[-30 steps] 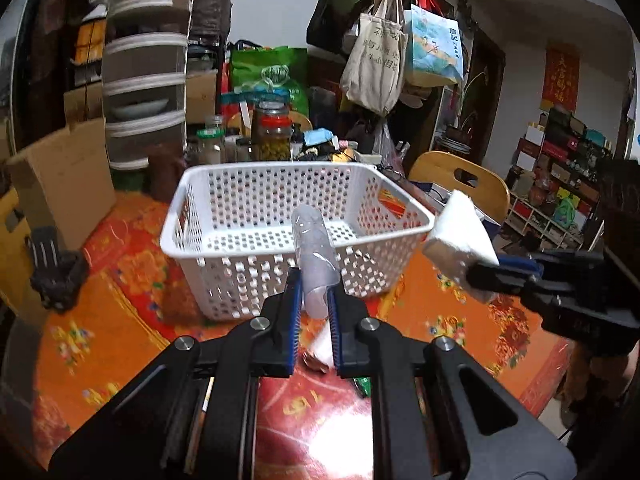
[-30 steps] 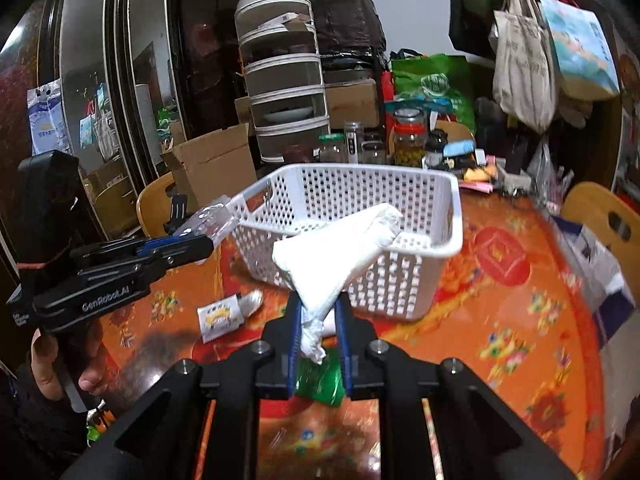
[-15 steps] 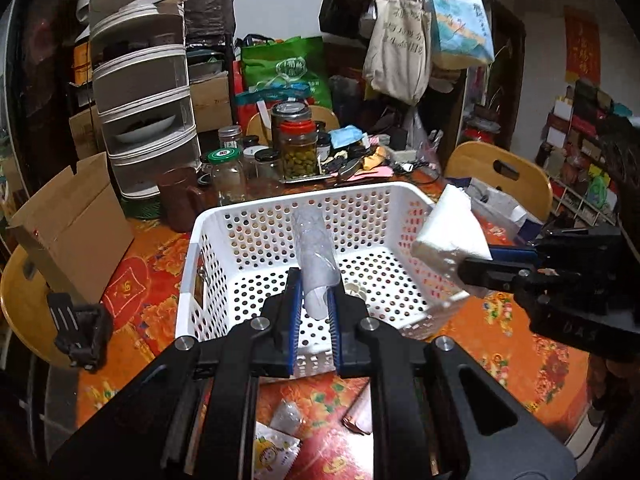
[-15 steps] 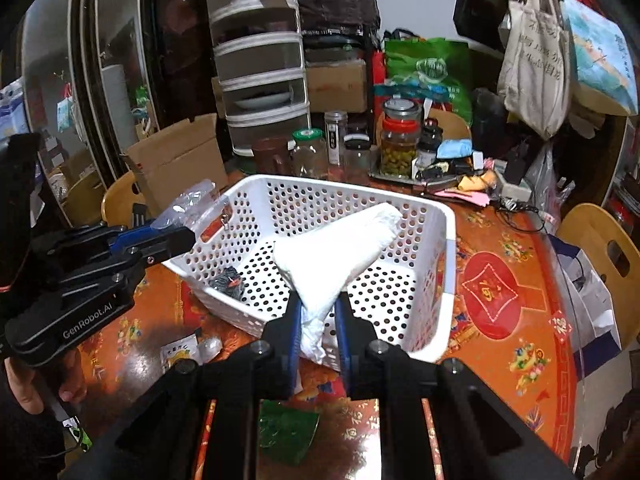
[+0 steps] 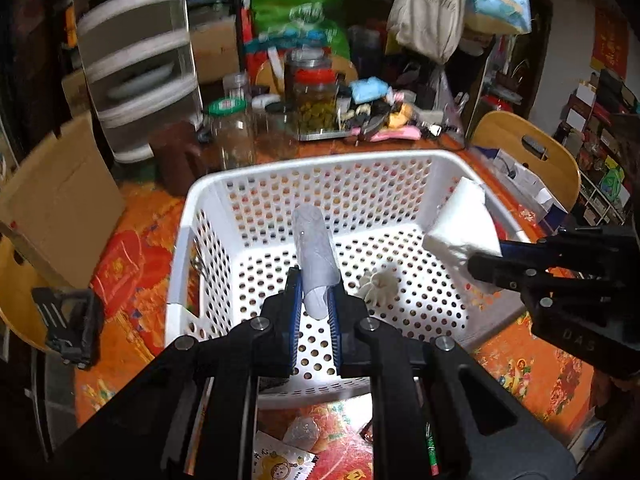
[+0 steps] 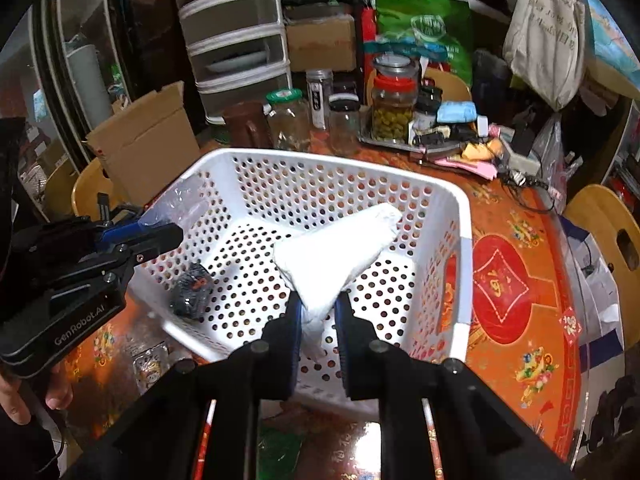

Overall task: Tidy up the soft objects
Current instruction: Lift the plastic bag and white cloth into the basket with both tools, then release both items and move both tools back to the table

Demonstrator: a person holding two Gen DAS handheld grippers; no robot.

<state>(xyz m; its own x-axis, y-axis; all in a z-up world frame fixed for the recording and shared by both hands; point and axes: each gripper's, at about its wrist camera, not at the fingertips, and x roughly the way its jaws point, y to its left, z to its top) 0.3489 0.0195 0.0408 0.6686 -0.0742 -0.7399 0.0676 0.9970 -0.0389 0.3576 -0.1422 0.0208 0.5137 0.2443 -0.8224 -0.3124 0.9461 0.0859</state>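
A white perforated basket (image 5: 304,168) (image 6: 460,216) stands on the orange patterned table. My left gripper (image 5: 314,304) is shut on a clear plastic bag (image 5: 314,248), held over the basket's near side; it also shows in the right wrist view (image 6: 160,236). My right gripper (image 6: 318,316) is shut on a white folded cloth (image 6: 340,256), held over the basket; the cloth shows in the left wrist view (image 5: 460,228) above the basket's right rim. Inside the basket lie a small white ruffled item (image 5: 378,286) and a dark crumpled item (image 6: 190,288).
Glass jars (image 6: 392,108), a tray of clutter (image 5: 360,120) and stacked drawers (image 6: 236,44) stand behind the basket. A cardboard box (image 6: 144,140) is at left, wooden chairs (image 5: 532,152) at right. Small packets (image 5: 288,460) lie on the table near me.
Both grippers have moved forward and now hang over the basket's inside, each still holding its item. The basket looks closer and is seen more from above.
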